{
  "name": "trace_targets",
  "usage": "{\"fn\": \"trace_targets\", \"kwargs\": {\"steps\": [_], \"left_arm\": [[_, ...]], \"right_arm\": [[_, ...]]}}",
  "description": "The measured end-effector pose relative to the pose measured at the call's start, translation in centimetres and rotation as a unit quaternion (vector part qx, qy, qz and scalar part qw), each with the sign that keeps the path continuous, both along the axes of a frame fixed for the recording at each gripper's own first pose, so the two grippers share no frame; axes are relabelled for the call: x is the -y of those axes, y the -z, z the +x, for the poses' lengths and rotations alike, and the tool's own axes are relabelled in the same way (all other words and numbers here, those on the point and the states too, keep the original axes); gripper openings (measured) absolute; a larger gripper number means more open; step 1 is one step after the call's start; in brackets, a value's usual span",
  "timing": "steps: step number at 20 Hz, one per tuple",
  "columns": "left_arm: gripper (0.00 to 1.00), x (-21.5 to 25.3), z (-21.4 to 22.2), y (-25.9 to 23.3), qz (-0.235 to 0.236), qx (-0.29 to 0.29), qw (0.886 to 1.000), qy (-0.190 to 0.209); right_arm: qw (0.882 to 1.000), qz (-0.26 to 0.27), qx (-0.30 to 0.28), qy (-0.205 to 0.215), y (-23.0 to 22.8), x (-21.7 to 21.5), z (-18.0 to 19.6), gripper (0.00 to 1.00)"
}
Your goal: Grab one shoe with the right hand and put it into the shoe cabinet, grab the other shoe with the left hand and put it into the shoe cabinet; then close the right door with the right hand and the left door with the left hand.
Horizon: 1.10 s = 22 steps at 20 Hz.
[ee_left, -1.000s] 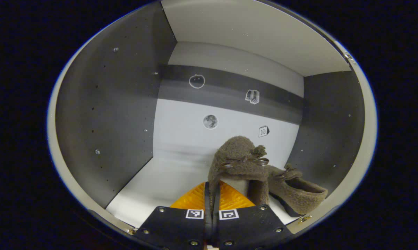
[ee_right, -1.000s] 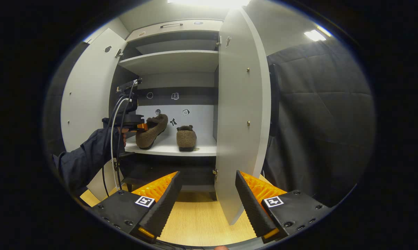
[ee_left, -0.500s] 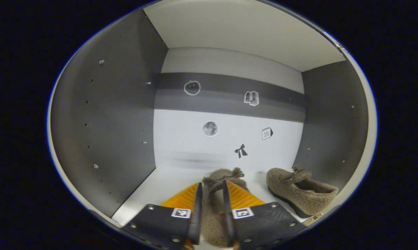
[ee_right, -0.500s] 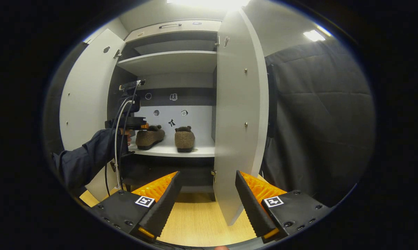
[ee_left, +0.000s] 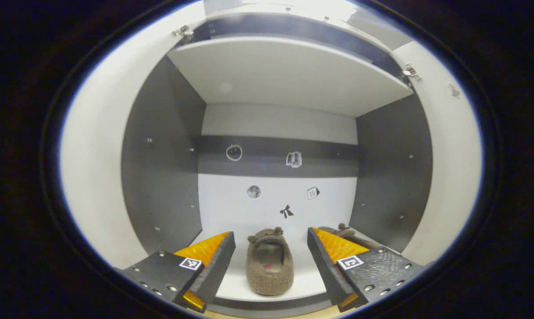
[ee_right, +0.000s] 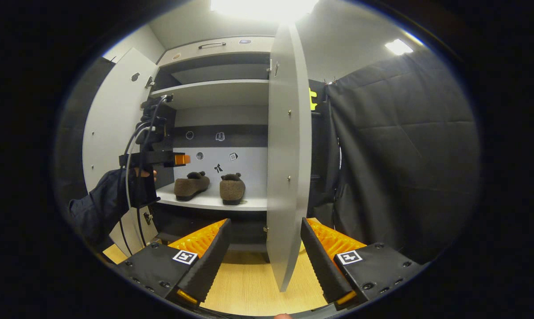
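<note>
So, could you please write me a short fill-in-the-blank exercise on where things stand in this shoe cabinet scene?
1. The number of fuzzy brown slippers on the white cabinet shelf is ___.
2. The left tongs are ___.
3. The tall white right door stands ___.
4. The right tongs hold ___.

Missing words: two; open; open; nothing

No word or brand can be read. The back panel [ee_left: 271, 128] of the shoe cabinet [ee_left: 160, 177] carries small picture stickers: a bow sticker [ee_left: 286, 211] lowest, with a moon disc [ee_left: 254, 192] up-left of it, a calendar leaf [ee_left: 312, 192] up-right of it whose number is too small to read, and higher above the bow a round outline [ee_left: 234, 152] and a book-like sign [ee_left: 294, 159]. Square black-and-white coded markers [ee_left: 190, 263] sit on the left gripper [ee_left: 270, 233] and the right gripper [ee_right: 264, 221].
</note>
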<state>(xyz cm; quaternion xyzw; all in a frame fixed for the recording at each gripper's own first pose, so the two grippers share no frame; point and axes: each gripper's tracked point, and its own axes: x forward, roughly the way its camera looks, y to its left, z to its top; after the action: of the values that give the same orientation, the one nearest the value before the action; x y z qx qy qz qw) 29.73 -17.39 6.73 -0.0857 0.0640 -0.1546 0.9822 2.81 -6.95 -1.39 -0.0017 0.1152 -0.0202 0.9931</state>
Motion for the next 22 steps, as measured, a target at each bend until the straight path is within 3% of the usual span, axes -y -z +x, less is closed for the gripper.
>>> {"fn": "trace_targets", "kwargs": {"steps": [7, 12, 17, 18, 19, 20, 22], "left_arm": [[0.99, -2.3, -8.6, -3.7, 0.025, 0.035, 0.999, 0.000], [1.00, -4.0, -14.6, -3.7, 0.019, 0.026, 0.999, -0.004], [1.00, -5.5, -20.1, -2.9, 0.029, 0.022, 0.999, -0.005], [0.94, -6.0, -20.9, -2.5, 0.027, 0.018, 0.999, -0.009], [0.99, -6.3, -21.8, -2.0, 0.023, 0.012, 1.000, -0.009], [0.94, -6.7, -23.1, -1.4, 0.021, 0.005, 1.000, -0.010], [0.94, -7.9, -24.7, -0.6, 0.030, -0.004, 0.999, -0.016]], "right_arm": [[1.000, 0.010, 0.012, -0.018, -1.4, 2.5, -0.8, 0.97], [1.000, 0.007, 0.022, -0.019, -2.9, 5.3, -1.0, 0.97], [1.000, 0.005, 0.030, 0.004, -3.8, 9.4, -0.3, 0.97], [0.999, 0.005, 0.031, 0.013, -4.1, 10.2, 0.1, 0.98], [0.999, 0.005, 0.034, 0.022, -4.3, 10.9, 0.2, 0.98], [0.999, 0.006, 0.039, 0.031, -4.7, 11.5, 0.6, 0.98], [0.998, 0.001, 0.046, 0.053, -5.4, 13.0, 1.4, 0.98]]}}
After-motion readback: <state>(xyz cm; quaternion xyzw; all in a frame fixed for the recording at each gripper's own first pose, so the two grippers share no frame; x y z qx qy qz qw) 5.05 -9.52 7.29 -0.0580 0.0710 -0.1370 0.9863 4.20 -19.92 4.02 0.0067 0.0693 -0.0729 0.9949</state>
